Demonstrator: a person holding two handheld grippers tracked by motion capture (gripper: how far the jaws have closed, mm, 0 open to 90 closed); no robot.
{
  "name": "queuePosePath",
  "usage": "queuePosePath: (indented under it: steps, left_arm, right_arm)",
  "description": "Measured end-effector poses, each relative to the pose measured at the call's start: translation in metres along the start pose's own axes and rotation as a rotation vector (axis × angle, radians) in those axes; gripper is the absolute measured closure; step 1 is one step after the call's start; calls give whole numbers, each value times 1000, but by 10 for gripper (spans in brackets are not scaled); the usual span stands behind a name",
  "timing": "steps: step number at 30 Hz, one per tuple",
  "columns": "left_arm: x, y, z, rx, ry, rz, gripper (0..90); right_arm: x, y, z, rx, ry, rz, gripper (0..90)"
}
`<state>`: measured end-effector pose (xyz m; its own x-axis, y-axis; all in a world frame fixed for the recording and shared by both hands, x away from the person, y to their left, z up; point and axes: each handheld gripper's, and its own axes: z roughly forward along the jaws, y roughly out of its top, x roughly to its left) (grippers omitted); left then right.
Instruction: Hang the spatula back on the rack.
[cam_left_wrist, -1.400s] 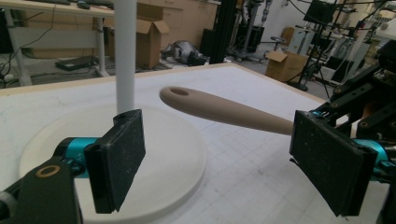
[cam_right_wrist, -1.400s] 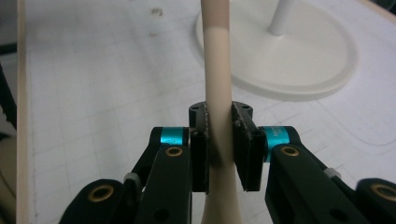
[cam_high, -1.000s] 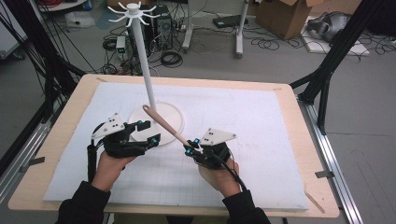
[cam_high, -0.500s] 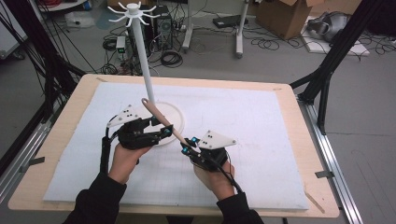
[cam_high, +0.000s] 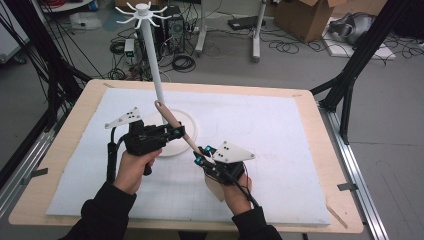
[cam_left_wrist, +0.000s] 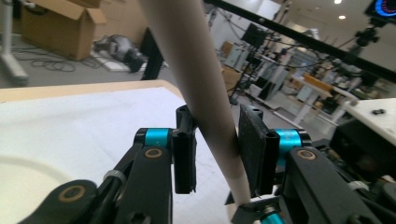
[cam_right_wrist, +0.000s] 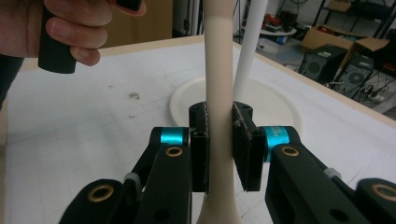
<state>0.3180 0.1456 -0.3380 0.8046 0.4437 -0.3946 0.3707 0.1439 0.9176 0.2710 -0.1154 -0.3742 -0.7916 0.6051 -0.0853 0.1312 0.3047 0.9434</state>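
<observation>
The high view looks forward and down from above the person's side onto the whole table (cam_high: 300, 107). Each gripper view sits low and close behind its own jaws, facing level across the table. All three share the pale handle (cam_high: 172, 125) (cam_left_wrist: 205, 93) (cam_right_wrist: 219, 93); the right gripper view also shares the white stand (cam_right_wrist: 250, 42) (cam_high: 152, 65).

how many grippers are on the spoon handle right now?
2. The right gripper is clamped low on the wooden spoon, near its bowl; the left gripper has just been closing around the handle higher up, beside the white stand.
</observation>
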Motion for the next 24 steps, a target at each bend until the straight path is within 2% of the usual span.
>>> queuePosePath:
  steps: [2, 5, 10, 14, 18, 21, 24]
  left_arm:
    - [-1, 2, 0, -7, -31, 4, 709]
    - [-3, 4, 0, -23, -83, -11, 736]
    - [-10, 10, -1, -25, -127, 52, 747]
    - [-15, 16, -3, -30, -176, 113, 749]
    - [-20, 20, -5, -19, -253, 162, 751]
    - [-23, 21, -6, 3, -313, 195, 751]
    - [-26, 21, -5, 11, -379, 223, 752]
  right_arm:
    - [1, 2, -1, -6, 0, -6, 784]
    - [0, 4, -3, -21, 10, -16, 783]
    - [-1, 7, -5, -39, 30, -40, 781]
    - [-3, 11, -9, -60, 76, -54, 763]
    - [-10, 17, -15, -99, 173, -60, 524]
    - [-18, 22, -18, -109, 257, -68, 457]
    - [-24, 25, -17, -102, 334, -65, 455]
